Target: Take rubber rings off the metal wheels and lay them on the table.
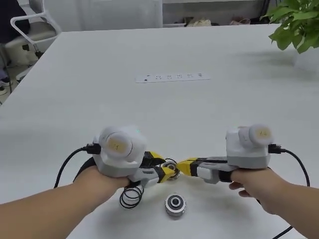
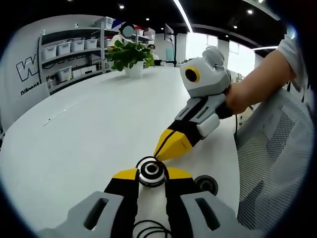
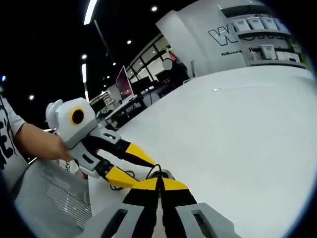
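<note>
My left gripper (image 1: pixel 168 169) is shut on a small metal wheel (image 2: pixel 151 171), held just above the white table (image 1: pixel 164 109). My right gripper (image 1: pixel 181 167) meets it tip to tip, its jaws shut on a thin black rubber ring (image 3: pixel 154 171) at the wheel's edge. In the left gripper view the right gripper (image 2: pixel 161 152) comes in from the right. A second metal wheel (image 1: pixel 175 204) with a dark band lies on the table below the tips. Loose black rings (image 1: pixel 130 197) lie under my left hand.
A white socket strip (image 1: pixel 172 77) lies flat at the table's middle. A potted plant (image 1: pixel 294 25) stands at the far right corner. A chair (image 1: pixel 27 35) stands beyond the left edge. Black cables trail from both grippers.
</note>
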The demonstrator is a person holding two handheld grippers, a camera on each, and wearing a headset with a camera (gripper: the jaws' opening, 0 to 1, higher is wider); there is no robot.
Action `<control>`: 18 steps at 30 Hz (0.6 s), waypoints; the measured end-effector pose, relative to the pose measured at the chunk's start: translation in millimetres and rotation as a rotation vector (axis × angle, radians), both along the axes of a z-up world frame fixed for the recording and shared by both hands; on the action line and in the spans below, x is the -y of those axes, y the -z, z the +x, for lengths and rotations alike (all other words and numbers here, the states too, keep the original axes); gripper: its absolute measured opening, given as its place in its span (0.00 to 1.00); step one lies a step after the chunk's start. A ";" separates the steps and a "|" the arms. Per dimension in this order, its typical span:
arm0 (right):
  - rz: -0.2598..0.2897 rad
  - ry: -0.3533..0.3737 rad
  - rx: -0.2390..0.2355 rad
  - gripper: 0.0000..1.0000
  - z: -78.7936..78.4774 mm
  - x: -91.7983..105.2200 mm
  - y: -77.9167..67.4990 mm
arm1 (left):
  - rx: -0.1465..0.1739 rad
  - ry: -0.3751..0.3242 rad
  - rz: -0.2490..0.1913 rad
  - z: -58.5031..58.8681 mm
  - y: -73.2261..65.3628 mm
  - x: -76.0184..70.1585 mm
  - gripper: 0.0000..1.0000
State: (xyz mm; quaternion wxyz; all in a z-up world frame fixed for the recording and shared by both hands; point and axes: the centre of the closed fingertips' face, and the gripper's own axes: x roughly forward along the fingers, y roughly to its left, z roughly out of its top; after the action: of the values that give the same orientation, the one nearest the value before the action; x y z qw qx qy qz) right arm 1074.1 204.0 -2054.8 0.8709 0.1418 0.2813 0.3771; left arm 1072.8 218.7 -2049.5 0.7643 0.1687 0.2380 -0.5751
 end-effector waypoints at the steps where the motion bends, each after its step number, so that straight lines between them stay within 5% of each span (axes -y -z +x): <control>1: 0.002 0.001 -0.002 0.00 -0.2 0.3 0.1 | -0.015 -0.014 -0.014 -0.6 -1.9 -0.6 0.17; 9: 0.024 -0.004 -0.003 0.00 -2.2 -1.6 -4.5 | -0.003 -0.011 -0.046 -4.3 -19.7 -10.3 0.23; 13: 0.031 -0.008 -0.004 0.00 -3.2 -2.0 -5.7 | -0.020 -0.034 -0.100 -5.7 -35.4 -14.6 0.28; 18: 0.043 -0.007 -0.005 0.00 -3.2 -1.9 -8.3 | 0.001 -0.026 -0.105 -10.2 -46.3 -25.0 0.33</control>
State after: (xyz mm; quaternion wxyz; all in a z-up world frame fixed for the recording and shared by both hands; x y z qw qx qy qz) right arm 1071.0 205.9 -2046.5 0.8657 0.1605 0.2758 0.3856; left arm 1062.6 243.6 -2003.1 0.7797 0.1256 0.2091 -0.5767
